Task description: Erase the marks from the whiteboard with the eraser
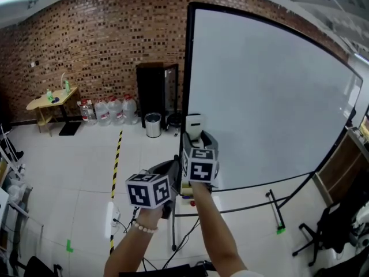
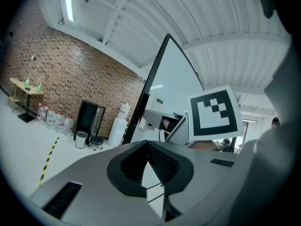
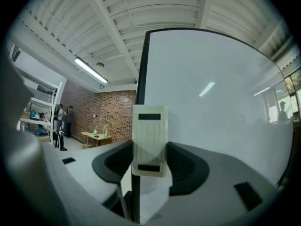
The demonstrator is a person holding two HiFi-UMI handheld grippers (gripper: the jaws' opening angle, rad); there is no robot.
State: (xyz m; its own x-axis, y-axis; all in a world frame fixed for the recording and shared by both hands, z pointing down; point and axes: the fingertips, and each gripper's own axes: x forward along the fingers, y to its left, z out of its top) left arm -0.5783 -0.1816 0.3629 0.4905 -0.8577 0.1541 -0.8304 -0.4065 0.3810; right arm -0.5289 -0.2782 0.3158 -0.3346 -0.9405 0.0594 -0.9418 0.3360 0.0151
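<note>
The big whiteboard [image 1: 271, 97] in a black frame fills the right of the head view, and I see no marks on its surface. My right gripper [image 1: 197, 142] is raised near the board's lower left edge, shut on a white eraser [image 1: 195, 124]. In the right gripper view the eraser [image 3: 150, 140] stands upright between the jaws of this gripper [image 3: 149, 163], just in front of the whiteboard [image 3: 211, 102] and its left frame edge. My left gripper [image 1: 170, 167] hangs lower and to the left, beside the right one. Its jaws meet with nothing between them in the left gripper view [image 2: 147, 145].
The whiteboard's stand leg [image 1: 277, 212] reaches across the floor. A black cabinet [image 1: 155, 91], a bin [image 1: 153, 126] and water bottles [image 1: 109, 109] line the brick wall. Yellow-black tape [image 1: 117, 154] runs down the floor. A wooden table [image 1: 49, 103] stands far left, and people [image 3: 63, 119] beyond.
</note>
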